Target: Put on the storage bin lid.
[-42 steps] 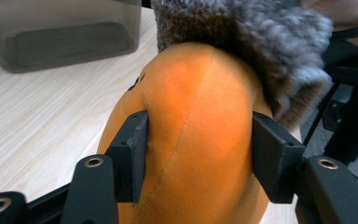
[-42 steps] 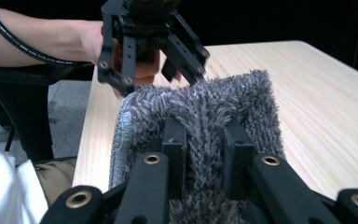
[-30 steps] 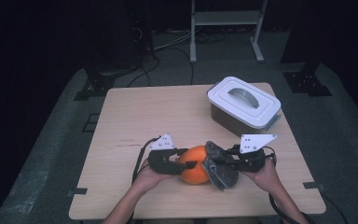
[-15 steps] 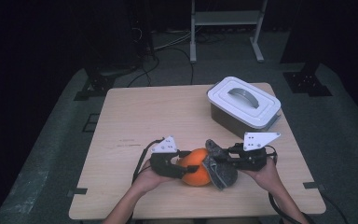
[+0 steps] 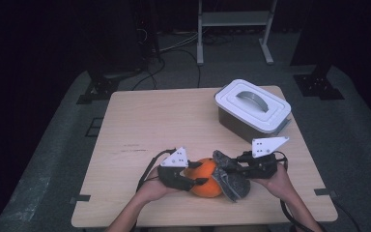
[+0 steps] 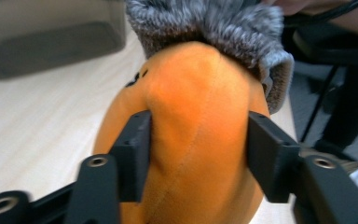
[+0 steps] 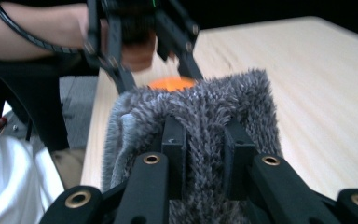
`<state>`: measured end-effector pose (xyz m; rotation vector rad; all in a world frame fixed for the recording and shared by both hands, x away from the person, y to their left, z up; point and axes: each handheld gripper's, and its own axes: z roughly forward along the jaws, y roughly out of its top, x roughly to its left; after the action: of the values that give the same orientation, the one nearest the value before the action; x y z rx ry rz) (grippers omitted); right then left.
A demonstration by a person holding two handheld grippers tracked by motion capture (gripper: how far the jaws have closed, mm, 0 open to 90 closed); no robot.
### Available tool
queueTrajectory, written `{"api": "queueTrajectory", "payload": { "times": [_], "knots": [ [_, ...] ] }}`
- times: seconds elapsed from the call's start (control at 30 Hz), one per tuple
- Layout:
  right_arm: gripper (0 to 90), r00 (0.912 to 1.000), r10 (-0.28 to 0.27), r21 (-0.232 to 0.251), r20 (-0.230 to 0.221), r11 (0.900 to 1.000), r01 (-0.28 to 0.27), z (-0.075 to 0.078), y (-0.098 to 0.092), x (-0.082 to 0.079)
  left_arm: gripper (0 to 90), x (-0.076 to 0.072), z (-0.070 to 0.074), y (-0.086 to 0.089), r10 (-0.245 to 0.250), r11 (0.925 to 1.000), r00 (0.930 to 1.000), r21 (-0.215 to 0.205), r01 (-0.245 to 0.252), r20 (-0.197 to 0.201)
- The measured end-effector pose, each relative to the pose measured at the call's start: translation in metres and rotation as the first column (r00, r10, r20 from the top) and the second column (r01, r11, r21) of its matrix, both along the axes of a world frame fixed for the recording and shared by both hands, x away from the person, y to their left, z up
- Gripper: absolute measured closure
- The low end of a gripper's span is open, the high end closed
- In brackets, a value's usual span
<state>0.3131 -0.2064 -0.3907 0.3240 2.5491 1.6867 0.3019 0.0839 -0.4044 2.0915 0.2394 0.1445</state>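
Note:
An orange plush toy (image 5: 206, 180) lies near the table's front edge, its right end inside a grey fuzzy knit cover (image 5: 229, 179). My left gripper (image 5: 197, 174) reaches in from the left. Its jaws have just been closing and press into both sides of the orange plush toy (image 6: 196, 121), denting it. The grey cover (image 6: 214, 23) caps the toy's far end. My right gripper (image 5: 227, 170) comes in from the right, shut on a fold of the grey cover (image 7: 200, 107). Beyond that fold a bit of the orange toy (image 7: 170, 84) peeks out.
A grey box with a white handled lid (image 5: 252, 110) stands at the back right of the wooden table (image 5: 149, 121). A metal stand (image 5: 234, 19) and cables sit on the dark floor beyond. Both forearms enter from the near edge.
Both grippers stay at the orange toy. The left gripper has shifted slightly toward the table's near edge; the toy and cover keep their place.

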Motion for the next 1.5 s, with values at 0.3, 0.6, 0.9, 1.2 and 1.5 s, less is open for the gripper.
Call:
{"api": "queueTrajectory", "payload": {
  "times": [0.3, 0.6, 0.9, 1.2, 1.5],
  "knots": [
    [74.1, 0.9994, -0.029, -0.030, -0.017, 0.999, 0.028, -0.005, -0.004, 0.005, 49.8, -0.001, 0.005, 0.003, 0.038, 0.9992, 0.9991, -0.008, -0.038, 0.016],
    [74.1, 1.0000, -0.004, -0.027, 0.001, 1.000, 0.004, -0.002, 0.004, 0.001, 33.0, 0.000, 0.000, -0.002, 0.017, 0.9997, 0.9997, -0.019, -0.018, -0.016],
    [73.6, 0.9993, -0.002, -0.023, -0.037, 1.000, 0.001, -0.011, -0.008, 0.006, 15.1, 0.012, -0.019, -0.003, -0.005, 0.9991, 0.9988, -0.041, 0.003, -0.048],
    [74.0, 0.9984, -0.007, 0.036, 0.056, 0.999, 0.005, 0.013, 0.003, -0.006, 44.4, 0.001, 0.006, -0.005, 0.085, 0.9960, 0.9956, 0.024, -0.086, 0.040],
    [73.9, 0.9979, -0.056, -0.081, -0.033, 0.995, 0.053, -0.020, 0.008, 0.011, 45.0, 0.006, 0.004, 0.004, 0.158, 0.9862, 0.9869, 0.045, -0.160, 0.032]
  ]
}}
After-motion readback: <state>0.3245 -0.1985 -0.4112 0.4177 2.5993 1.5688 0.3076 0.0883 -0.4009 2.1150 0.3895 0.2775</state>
